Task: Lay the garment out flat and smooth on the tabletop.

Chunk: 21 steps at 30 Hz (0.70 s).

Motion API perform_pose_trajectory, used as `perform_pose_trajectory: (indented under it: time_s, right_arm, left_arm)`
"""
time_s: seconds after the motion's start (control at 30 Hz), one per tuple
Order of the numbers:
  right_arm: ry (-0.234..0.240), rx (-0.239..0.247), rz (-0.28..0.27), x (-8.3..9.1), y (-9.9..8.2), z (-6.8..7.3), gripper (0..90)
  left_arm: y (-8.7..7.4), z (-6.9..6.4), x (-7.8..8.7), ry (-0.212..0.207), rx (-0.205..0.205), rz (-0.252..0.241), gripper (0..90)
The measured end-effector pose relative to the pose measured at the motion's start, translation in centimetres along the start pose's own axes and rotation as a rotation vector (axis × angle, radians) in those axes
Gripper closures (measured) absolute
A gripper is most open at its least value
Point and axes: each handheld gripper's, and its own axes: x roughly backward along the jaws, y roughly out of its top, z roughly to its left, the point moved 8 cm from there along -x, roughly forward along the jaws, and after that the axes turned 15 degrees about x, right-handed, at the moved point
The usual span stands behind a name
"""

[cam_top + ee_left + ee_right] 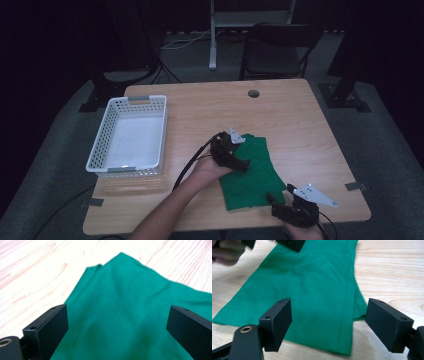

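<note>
From above, one green cloth (248, 172) lies flat on the near right part of the pale wooden table (290, 120), folded into a rough rectangle with soft, matte fabric. The left gripper (239, 164) sits over the cloth's left edge, its grey three-cornered plate tilted up behind it, a black cable trailing back along the forearm. The right gripper (276, 197) hovers at the cloth's near right corner, close to the table's front edge, with its own grey plate. One white plastic basket (102, 135), its walls pierced with rows of small holes, stands well apart on the left. One round hole (253, 93) is set in the tabletop near the far edge, and a dark chair (280, 47) stands beyond the table.

In the left gripper view, the two blocky black jaws stand wide, with the cloth (130, 315) spread beneath and between them, unpinched. Its pointed corner reaches toward the bright wood grain (32, 272).

In the right gripper view, the two jaws are also set wide apart, nothing clamped. The cloth (312, 290) shows a stitched hem along its near edge and a long fold line running up its right side. The left gripper's jaw tips (292, 243) show at the top.
</note>
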Motion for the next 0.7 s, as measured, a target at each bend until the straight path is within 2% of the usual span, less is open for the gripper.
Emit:
perform_pose_trajectory:
  time_s: [0.2, 0.33, 0.43, 0.5, 0.53, 0.63, 0.7]
  right_arm:
    - [0.002, 0.007, 0.035, -0.2, -0.5, 0.7, 28.4]
    - [0.006, 0.010, 0.035, -0.2, -0.5, 0.8, 29.9]
    - [-0.003, 0.030, 0.036, -0.1, -0.5, 1.0, 31.5]
    - [0.000, 0.034, 0.041, -0.2, -0.5, 1.2, 31.7]
    - [-0.002, 0.035, 0.039, -0.2, -0.5, 1.3, 31.7]
    - [-0.002, 0.038, 0.040, -0.2, -0.6, 1.4, 31.6]
    - [-0.004, 0.032, 0.036, -0.1, -0.6, 1.2, 31.6]
  left_arm:
    - [1.9, -0.2, -1.4, -0.042, -0.048, 0.002, 5.2]
    - [2.6, -0.2, -2.1, -0.073, -0.039, 0.001, 5.2]
    - [3.2, -0.2, -2.7, -0.076, -0.058, -0.022, 5.2]
    - [3.6, -0.4, -3.1, -0.115, -0.036, -0.039, 5.2]
    - [4.0, -0.6, -3.3, -0.154, -0.020, -0.065, 5.2]
    - [4.1, -0.8, -3.8, -0.149, -0.040, -0.066, 5.2]
    - [4.3, -1.1, -4.4, -0.137, -0.077, -0.043, 5.2]
